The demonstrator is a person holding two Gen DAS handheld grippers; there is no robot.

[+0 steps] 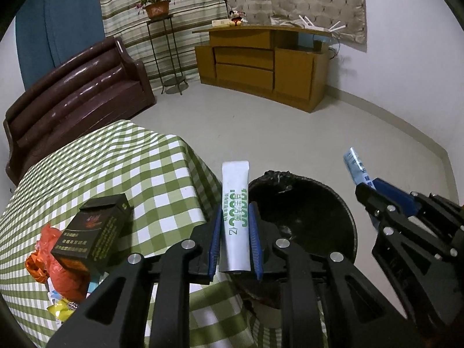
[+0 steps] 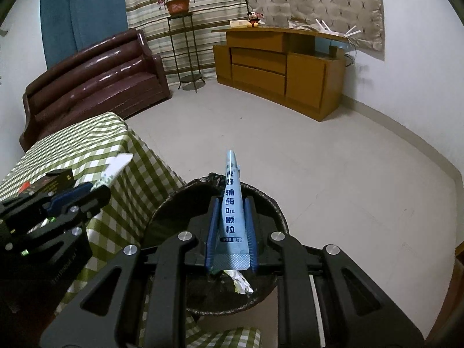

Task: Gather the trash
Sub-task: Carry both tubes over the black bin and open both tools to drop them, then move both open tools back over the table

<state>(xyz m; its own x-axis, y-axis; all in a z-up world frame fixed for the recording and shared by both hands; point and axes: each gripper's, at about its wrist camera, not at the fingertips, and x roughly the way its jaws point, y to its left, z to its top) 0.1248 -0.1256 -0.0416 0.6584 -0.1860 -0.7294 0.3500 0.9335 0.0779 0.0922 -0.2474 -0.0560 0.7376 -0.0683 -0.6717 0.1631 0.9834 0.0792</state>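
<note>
Sachets clamped in both claws above the bin. Left gripper [image 1: 235, 232]: blue pads pressed against a white sachet with green print [image 1: 235, 203], poised at the 9 o'clock edge of the black-lined trash bin [image 1: 342, 211]. Right gripper [image 2: 230, 232]: closed on a pale blue sachet [image 2: 233, 211], directly over the bin's open mouth, a crumpled wrapper [image 2: 240, 282] lying inside. At 8 o'clock, on the green checked tablecloth [image 1: 130, 159]: a dark cigarette box [image 1: 92, 229], an orange plastic bag [image 1: 58, 266], a yellow wrapper [image 1: 62, 308].
</note>
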